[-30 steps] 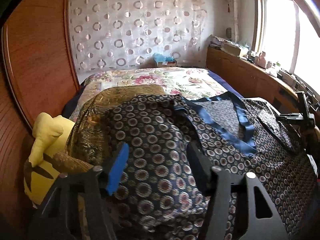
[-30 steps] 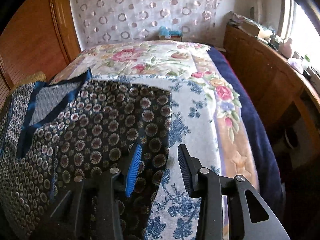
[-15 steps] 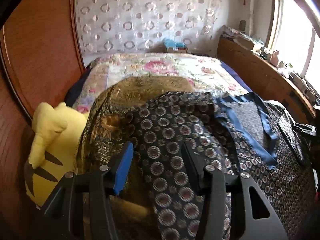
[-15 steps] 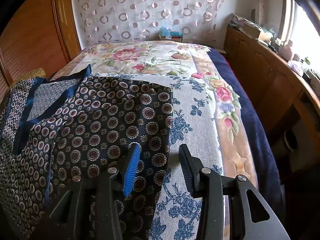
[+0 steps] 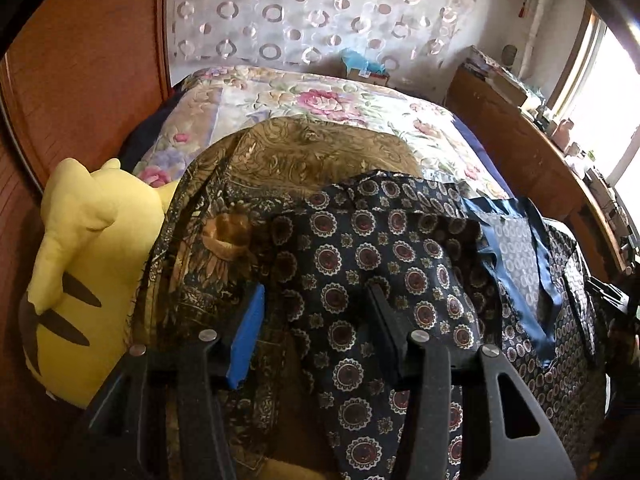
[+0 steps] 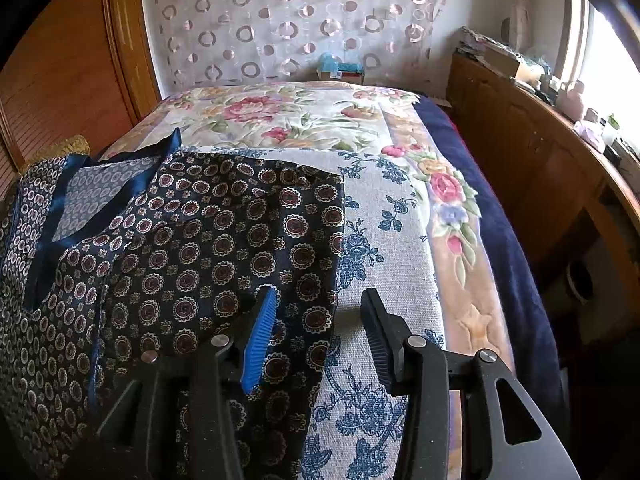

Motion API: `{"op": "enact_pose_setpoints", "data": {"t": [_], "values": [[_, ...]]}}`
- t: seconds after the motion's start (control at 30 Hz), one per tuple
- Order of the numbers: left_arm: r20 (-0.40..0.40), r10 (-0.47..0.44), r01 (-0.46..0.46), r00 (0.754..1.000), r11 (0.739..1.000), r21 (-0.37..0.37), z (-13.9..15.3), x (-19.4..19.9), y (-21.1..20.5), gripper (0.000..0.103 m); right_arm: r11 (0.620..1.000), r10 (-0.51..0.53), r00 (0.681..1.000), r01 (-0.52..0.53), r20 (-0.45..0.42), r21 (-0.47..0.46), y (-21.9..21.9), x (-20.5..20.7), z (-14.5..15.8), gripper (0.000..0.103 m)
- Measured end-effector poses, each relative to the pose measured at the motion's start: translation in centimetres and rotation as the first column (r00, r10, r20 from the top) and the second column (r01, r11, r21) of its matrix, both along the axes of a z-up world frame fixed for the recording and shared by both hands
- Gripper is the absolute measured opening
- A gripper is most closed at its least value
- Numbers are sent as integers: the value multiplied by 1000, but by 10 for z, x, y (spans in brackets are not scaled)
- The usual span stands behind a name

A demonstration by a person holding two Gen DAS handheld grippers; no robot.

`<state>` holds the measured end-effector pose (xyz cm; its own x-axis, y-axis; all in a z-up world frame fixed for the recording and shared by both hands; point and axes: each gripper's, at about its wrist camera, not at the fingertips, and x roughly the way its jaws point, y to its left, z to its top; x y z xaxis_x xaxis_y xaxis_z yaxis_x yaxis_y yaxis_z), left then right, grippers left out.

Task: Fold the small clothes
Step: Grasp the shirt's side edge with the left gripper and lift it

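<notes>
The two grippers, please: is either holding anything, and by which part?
Nothing is held: the left gripper and right gripper are open over the navy medallion-print garment.

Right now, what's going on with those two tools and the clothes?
Left tool open, right tool open, nothing gripped. Navy patterned garment spread on bed, unfolded. Gold cloth and yellow plush crowd its left side.

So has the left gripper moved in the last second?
Yes. The left gripper has shifted left, judged against the yellow plush, which now sits closer to its fingers and larger in view.
</notes>
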<state>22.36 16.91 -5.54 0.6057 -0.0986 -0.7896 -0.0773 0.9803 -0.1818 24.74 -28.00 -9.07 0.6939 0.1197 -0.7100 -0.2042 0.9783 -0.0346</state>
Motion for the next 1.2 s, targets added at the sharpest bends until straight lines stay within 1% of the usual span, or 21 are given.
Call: {"op": "enact_pose_setpoints", "data": {"t": [0.03,0.1,0.17,0.2,0.33,0.4,0.47,0.6,0.7,0.87,1.1,1.13,1.17,1.2], "values": [[5,-9,9,1000,1000,0,1,-1,-2,42,1000,0,1000,0,0,1,0,0,0,46],[11,-22,22,1000,1000,8,3,-3,-5,18,1000,0,1000,0,0,1,0,0,0,46],[19,-49,49,999,999,18,8,-6,-11,9,1000,0,1000,0,0,1,0,0,0,46],[30,-60,59,998,998,30,11,-9,-15,7,1000,-1,1000,0,0,0,0,0,0,46],[78,-116,108,990,989,98,26,-22,-39,4,1000,-1,1000,1,0,0,0,0,0,46],[103,-134,120,986,984,128,30,-29,-47,4,1000,-1,1000,1,0,0,0,0,0,46],[145,-136,114,980,982,149,36,-41,-55,4,1000,-1,1000,1,0,0,0,0,0,46],[207,-139,115,968,985,126,38,-68,-67,3,1000,-1,1000,1,1,-1,0,0,0,46],[225,-146,115,963,983,143,36,-82,-74,3,1000,-1,1000,1,0,0,0,0,0,46],[259,-156,119,953,981,155,42,-99,-79,3,1000,3,1000,-3,-5,1,0,2,-1,46],[280,-164,124,946,980,157,46,-111,-85,3,1000,27,998,-26,-59,3,-1,36,6,46],[284,-165,124,945,980,155,45,-113,-86,3,1000,26,998,-26,-62,8,-2,40,7,45],[288,-164,123,943,980,155,46,-115,-85,3,1000,26,998,-26,-64,8,-2,42,8,34],[295,-162,121,942,981,153,47,-118,-85,3,999,33,997,-32,-67,13,-2,43,9,12]]}}
